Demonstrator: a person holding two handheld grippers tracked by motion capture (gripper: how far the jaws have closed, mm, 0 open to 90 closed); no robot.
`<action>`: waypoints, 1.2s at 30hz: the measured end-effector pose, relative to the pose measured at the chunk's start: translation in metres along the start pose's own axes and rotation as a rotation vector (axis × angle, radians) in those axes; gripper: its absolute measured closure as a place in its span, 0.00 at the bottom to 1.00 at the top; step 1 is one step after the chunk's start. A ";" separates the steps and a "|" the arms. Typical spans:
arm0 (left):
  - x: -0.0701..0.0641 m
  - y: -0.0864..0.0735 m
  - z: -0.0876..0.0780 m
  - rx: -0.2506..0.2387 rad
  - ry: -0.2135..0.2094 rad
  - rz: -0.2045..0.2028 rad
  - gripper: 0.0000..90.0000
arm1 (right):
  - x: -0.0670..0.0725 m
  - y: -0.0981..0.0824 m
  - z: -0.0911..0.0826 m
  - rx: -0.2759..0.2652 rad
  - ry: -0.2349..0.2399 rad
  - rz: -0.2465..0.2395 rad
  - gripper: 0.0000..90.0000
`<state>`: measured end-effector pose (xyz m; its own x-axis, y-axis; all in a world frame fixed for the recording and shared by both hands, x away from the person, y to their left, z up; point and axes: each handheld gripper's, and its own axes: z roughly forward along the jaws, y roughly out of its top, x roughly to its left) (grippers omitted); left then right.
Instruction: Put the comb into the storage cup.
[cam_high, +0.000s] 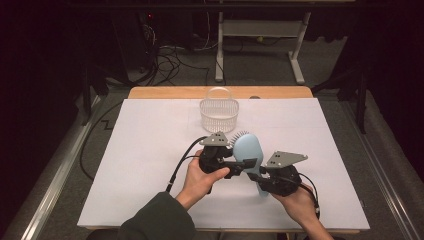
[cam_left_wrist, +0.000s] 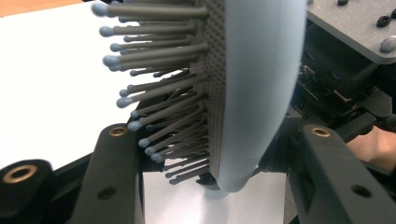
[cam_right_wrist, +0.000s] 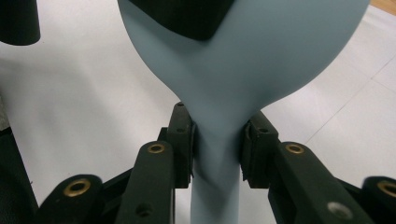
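With the right hand-held gripper clamped on the blue hairbrush handle above the desk and the left hand-held gripper clenched across its head, opposed pulls could twist it loose.

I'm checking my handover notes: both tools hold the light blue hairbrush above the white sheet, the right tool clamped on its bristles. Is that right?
Not quite. The right tool is clamped on the neck of the hairbrush, just below the head, as the right gripper view shows. The left tool grips the head, above the white sheet.
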<state>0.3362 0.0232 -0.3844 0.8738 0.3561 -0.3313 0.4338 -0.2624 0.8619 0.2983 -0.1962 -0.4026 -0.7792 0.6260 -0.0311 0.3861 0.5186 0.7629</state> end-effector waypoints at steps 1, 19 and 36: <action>0.000 0.000 0.000 -0.001 -0.001 -0.004 0.59 | 0.000 0.000 0.000 -0.003 -0.001 -0.002 0.78; 0.004 0.004 -0.012 -0.013 0.024 0.001 0.59 | 0.000 -0.005 0.000 -0.008 0.016 0.004 0.68; 0.016 0.006 -0.031 0.023 0.063 0.017 0.60 | -0.005 -0.011 -0.004 -0.102 0.015 0.016 0.48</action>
<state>0.3457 0.0549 -0.3727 0.8658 0.4071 -0.2909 0.4243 -0.2891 0.8581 0.2959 -0.2072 -0.4086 -0.7809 0.6246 -0.0100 0.3465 0.4463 0.8251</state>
